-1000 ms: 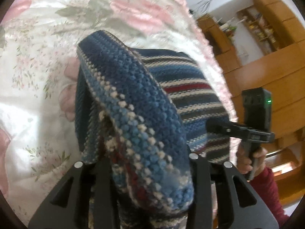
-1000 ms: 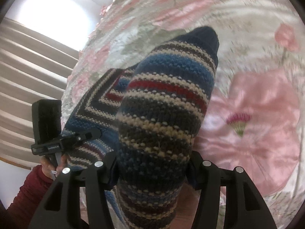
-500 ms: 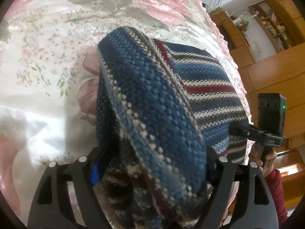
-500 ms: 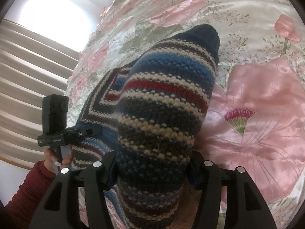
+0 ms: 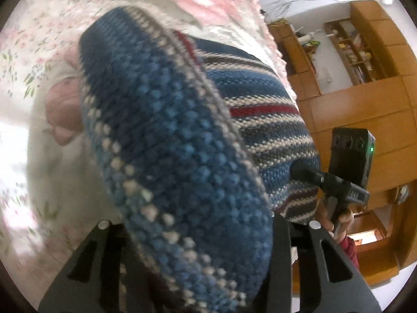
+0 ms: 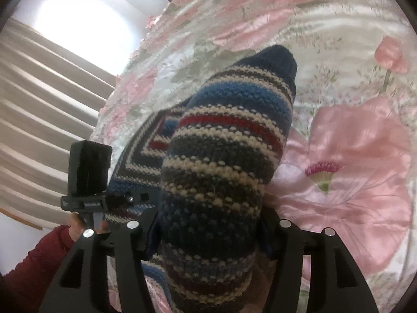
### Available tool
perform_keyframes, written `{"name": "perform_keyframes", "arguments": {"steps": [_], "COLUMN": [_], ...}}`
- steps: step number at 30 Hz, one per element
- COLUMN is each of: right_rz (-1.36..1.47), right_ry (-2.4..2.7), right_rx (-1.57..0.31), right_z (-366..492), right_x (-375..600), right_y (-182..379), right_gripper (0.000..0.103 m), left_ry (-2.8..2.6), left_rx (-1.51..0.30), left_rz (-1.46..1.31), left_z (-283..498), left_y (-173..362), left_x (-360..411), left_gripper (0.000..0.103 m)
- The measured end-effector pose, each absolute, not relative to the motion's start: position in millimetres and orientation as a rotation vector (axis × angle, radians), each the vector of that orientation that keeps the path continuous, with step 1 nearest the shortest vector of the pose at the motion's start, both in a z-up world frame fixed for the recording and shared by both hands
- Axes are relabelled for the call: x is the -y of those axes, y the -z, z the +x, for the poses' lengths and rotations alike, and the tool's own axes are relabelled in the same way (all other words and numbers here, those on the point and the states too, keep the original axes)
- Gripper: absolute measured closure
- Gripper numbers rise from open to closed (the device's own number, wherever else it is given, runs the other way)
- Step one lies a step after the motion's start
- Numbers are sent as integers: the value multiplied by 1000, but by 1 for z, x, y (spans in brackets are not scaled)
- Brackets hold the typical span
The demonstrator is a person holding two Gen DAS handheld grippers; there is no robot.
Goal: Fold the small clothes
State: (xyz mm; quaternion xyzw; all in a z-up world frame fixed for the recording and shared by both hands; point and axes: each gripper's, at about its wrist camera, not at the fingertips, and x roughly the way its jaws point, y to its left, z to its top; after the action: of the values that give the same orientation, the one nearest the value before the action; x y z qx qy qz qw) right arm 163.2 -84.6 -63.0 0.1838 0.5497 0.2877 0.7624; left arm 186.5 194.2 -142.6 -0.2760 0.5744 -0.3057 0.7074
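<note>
Left gripper (image 5: 198,234) clamped on striped knit (image 5: 169,143); right gripper (image 6: 208,224) clamped on its other end. Knit held between them over floral bedspread (image 6: 351,143), near its edge.

Daylight blew out the window (image 6: 80,23), sheen glared off the satin bedspread (image 6: 351,156), and fisheye edges blurred.

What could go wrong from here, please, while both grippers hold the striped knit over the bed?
1. The thick striped knit bulges out of the right gripper and the left gripper; a bunched grip like that may slip.
2. The knit fills most of both views, so the fold line is hard to judge and the fold may come out crooked.
3. The satin bedspread looks slick, so the knit might slide when laid down.
</note>
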Motion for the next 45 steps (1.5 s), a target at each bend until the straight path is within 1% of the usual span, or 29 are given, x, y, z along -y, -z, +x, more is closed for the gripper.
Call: {"name": "perform_keyframes", "arguments": {"steps": [6,11,13,14,16,17,18,19,21,23,24,26,27,30,31,32,33,34,35,36,37,39,42,45], "right_rz": [378,399,442,451,467,471,473,470,479,505,517,527,527,527,524,523,525,532,526,508,508,508,459,428], "right_ry": [-629,-587,-585,-583,-565,-558,-553,-538,-525,-520,-520,-519,-518,-517,-515,-520,-528,-539,-529,-524,-533,-540,-532,-511], "right_rx": [-1180,-1235,-1234,-1234,-1243,-1245,-1247,-1248,-1248,-1246,-1243,-1245,-1249,-1271,-1279,-1284,-1286,-1295,-1292,-1279,-1272,-1253,-1231,-1243], "right_z": [144,133,133,132,131,130,127,123,115,102,95,79,72,49,45,40,38,35,32,30,29,27,22,18], "right_x": [109,125,131,132,133,132,134,137,140,147,149,153,153,153,152,151,150,149,148,149,149,147,144,136], "right_y": [51,84,92,93,95,94,92,89,84,78,76,72,71,75,78,81,83,86,86,84,82,76,68,77], "right_gripper": [44,43,40,39,30,28,26,22,20,20,20,20,20,20,24,29,43,54,58,67,73,75,76,76], "left_ry": [711,682,674,668,649,644,629,594,566,518,501,442,424,353,314,306,306,300,294,290,287,286,283,280], "left_rx": [-1203,-1219,-1219,-1222,-1225,-1226,-1230,-1237,-1235,-1228,-1218,-1211,-1202,-1193,-1202,-1203,-1204,-1210,-1220,-1220,-1220,-1221,-1205,-1206], "left_rz": [-534,-485,-487,-488,-469,-461,-452,-442,-439,-401,-382,-334,-331,-316,-290,-291,-301,-301,-299,-299,-297,-294,-259,-256], "left_z": [167,157,158,156,155,154,152,150,145,132,126,109,100,74,65,57,51,47,43,41,40,40,41,40], "left_y": [122,134,136,137,134,132,130,126,118,106,100,91,86,81,83,86,89,93,96,99,100,97,92,100], "left_x": [-171,-161,-161,-163,-162,-162,-161,-163,-166,-167,-167,-167,-166,-168,-167,-168,-171,-171,-176,-178,-179,-181,-173,-173], "left_gripper": [68,67,65,63,58,53,45,41,33,31,26,25,21,21,21,25,34,42,49,52,55,62,64,64]}}
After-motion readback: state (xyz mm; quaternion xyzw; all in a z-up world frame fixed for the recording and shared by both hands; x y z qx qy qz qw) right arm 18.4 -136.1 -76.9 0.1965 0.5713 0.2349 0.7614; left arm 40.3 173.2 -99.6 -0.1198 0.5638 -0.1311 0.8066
